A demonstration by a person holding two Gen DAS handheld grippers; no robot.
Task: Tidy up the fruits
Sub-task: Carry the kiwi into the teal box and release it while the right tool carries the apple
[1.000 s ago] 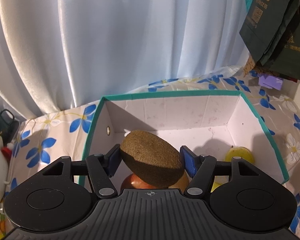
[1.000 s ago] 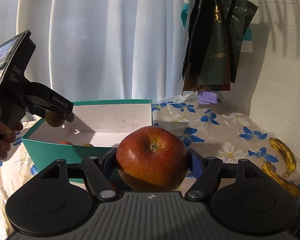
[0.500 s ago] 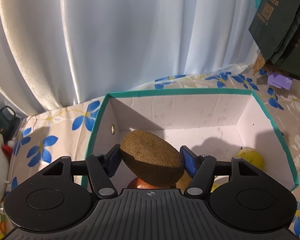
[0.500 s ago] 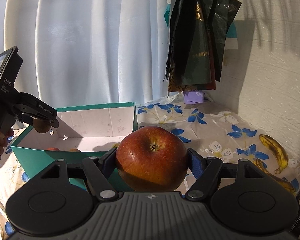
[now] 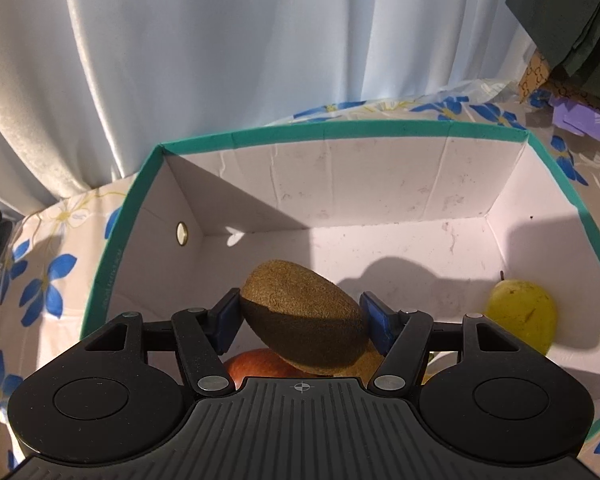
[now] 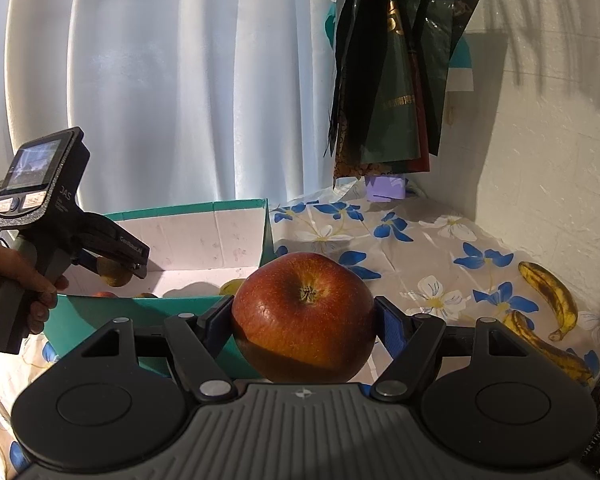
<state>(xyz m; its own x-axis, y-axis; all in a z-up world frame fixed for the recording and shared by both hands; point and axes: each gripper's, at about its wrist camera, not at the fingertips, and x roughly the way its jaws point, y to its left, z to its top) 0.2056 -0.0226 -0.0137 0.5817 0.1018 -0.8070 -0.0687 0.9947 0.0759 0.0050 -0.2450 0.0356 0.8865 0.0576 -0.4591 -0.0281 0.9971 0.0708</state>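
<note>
my right claw [image 6: 304,320] is clamped on a red apple [image 6: 305,316], both blue pads pressed to its sides, stem end up. it hangs just outside the near teal wall of the box [image 6: 204,306], with open flowered tablecloth [image 6: 432,248] to the right of it. two spotted bananas [image 6: 548,292] lie on that cloth near the white wall.

my left claw [image 5: 300,320] is clamped on a brown kiwi [image 5: 304,312], tilted between the pads, and sits inside the box [image 5: 340,130] opening, over the near left part of the floor. right under the kiwi i see another red apple [image 5: 256,364] and a second brownish fruit [image 5: 364,362], close beneath. a yellow-green pear [image 5: 524,316] rests by the right wall, well apart from them. the far half of the white floor is bare, so the room lies toward the back wall. beyond the teal rim hangs a pale curtain [image 5: 220,60]; dark bags [image 6: 392,72] hang at the far right corner.
</note>
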